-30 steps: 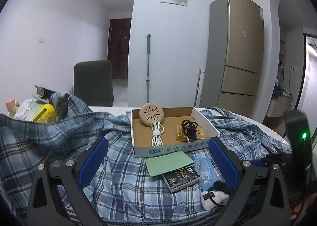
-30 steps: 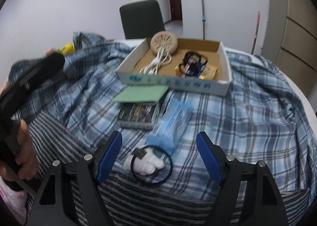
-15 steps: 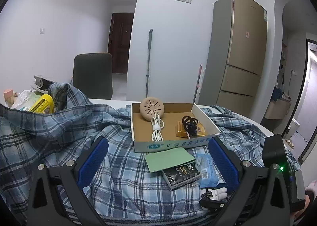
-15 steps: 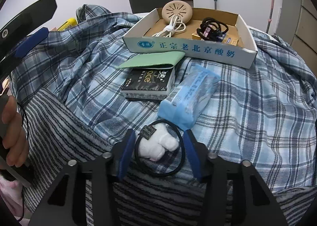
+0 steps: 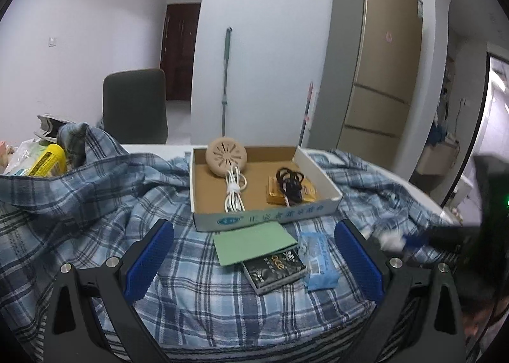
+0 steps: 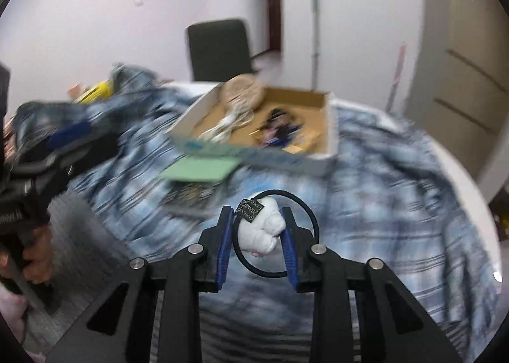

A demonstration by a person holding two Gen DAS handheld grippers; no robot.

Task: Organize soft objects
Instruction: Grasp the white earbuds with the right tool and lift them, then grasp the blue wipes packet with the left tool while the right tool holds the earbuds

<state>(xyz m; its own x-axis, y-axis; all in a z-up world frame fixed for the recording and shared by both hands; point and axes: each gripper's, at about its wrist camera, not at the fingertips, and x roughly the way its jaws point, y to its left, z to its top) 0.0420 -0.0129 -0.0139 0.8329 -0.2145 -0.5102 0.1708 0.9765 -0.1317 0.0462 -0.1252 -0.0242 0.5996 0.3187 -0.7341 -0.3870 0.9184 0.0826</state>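
My right gripper (image 6: 256,219) is shut on a small white plush hair tie (image 6: 259,229) with a black elastic loop and a black tag, and holds it above the blue plaid shirt (image 6: 381,188). In the left wrist view that gripper and the white plush (image 5: 393,240) show blurred at the right. My left gripper (image 5: 254,254) is open and empty, low over the plaid shirt (image 5: 95,203), in front of a cardboard box (image 5: 261,219). A blue tissue pack (image 5: 316,256) lies on the shirt.
The box (image 6: 286,156) holds a round beige gadget (image 5: 226,156) with a white cable, a black cable (image 5: 289,184) and a gold packet. A green card (image 5: 251,242) and a black booklet (image 5: 275,269) lie before it. A yellow bottle (image 5: 47,160) sits far left. A dark chair (image 5: 135,105) stands behind.
My right gripper closed on the white plush hair tie and lifted it off the shirt, swinging upward. The left gripper stayed nearly still.
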